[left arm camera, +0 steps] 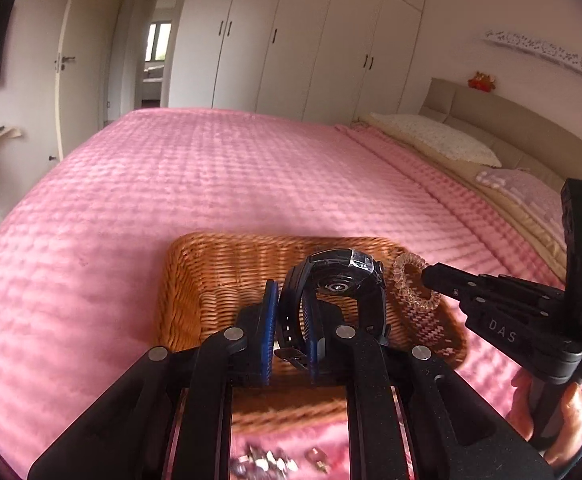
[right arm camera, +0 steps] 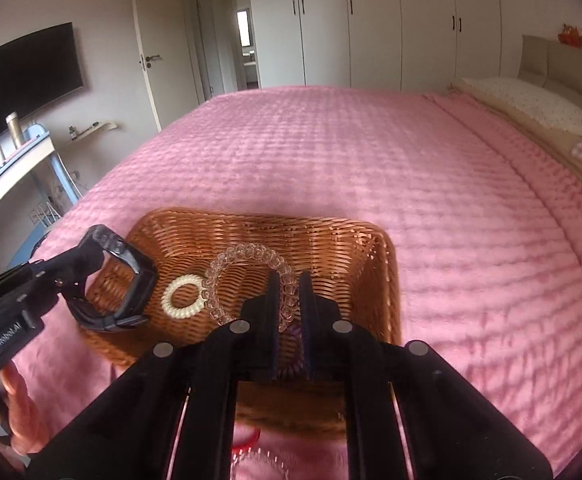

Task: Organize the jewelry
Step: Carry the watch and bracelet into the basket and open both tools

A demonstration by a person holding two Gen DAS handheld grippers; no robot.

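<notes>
Blurred at the near edge of the left wrist view lie small metal trinkets [left arm camera: 265, 460] on the pink bed [left arm camera: 171, 184], too smeared to name. Just beyond them the left claw [left arm camera: 289, 328] is closed on the strap of a black watch [left arm camera: 343, 276], with the case hanging past the fingertips over the wicker basket [left arm camera: 195, 272]. I judge the watch the heaviest piece here: the case is rigid and its glass face is the fragile part, while the strap bends, so the strap is the sensible place to grip, close to the case to limit swinging.

From the right wrist view, the right claw [right arm camera: 289, 308] is narrowed on a clear spiral hair tie [right arm camera: 251, 256] held above the basket. It looks light, springy and rather slick; pinching across the coil should hold it, though it may squirm out. A cream spiral hair tie [right arm camera: 183, 296] already rests on the basket floor, to the left of the clear one.
</notes>
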